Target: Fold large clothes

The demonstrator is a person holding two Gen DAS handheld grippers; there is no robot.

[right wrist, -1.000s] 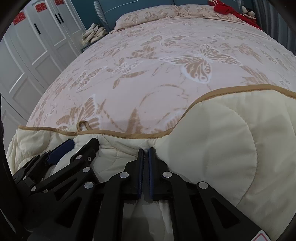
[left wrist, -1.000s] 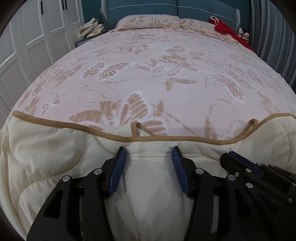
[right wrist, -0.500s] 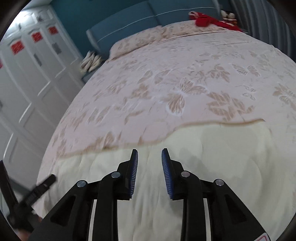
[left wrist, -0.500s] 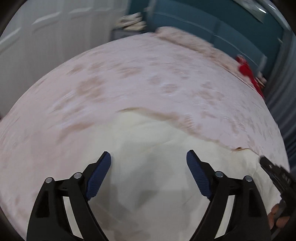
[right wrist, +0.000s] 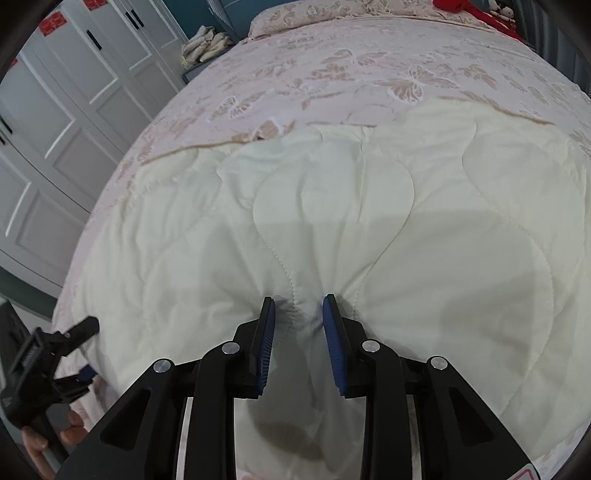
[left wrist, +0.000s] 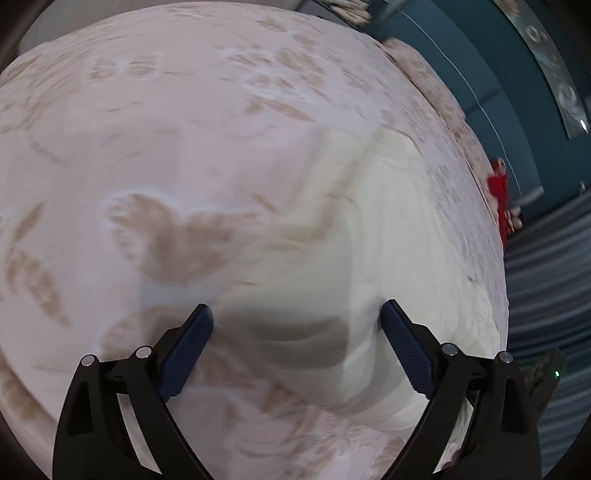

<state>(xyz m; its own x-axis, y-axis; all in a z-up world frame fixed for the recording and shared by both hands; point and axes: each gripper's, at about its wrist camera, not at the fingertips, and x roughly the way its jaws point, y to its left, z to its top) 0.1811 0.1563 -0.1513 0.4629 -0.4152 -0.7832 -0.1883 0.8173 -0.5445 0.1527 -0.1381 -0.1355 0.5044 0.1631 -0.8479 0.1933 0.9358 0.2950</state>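
A large quilt lies on the bed, pink butterfly print on one side (right wrist: pixel 388 70) and cream quilted lining (right wrist: pixel 369 206) on the other, folded over so the lining faces up. My right gripper (right wrist: pixel 299 306) is partly open, its blue pads either side of a raised ridge of cream lining without pinching it. My left gripper (left wrist: pixel 295 314) is wide open and empty over the blurred quilt, where pink print (left wrist: pixel 147 184) meets cream lining (left wrist: pixel 388 240). The left gripper also shows at the lower left of the right wrist view (right wrist: pixel 70 339).
White wardrobe doors (right wrist: pixel 55 110) stand to the left of the bed. A teal headboard (left wrist: pixel 461 74), pillows (right wrist: pixel 314 14), a red item (left wrist: pixel 498 195) and a stack of folded cloth (right wrist: pixel 207 40) are at the far end.
Both grippers let go of the quilt's edge and opened. The left one swung away to the left side of the bed; the right pulled back over the folded-over cream lining.
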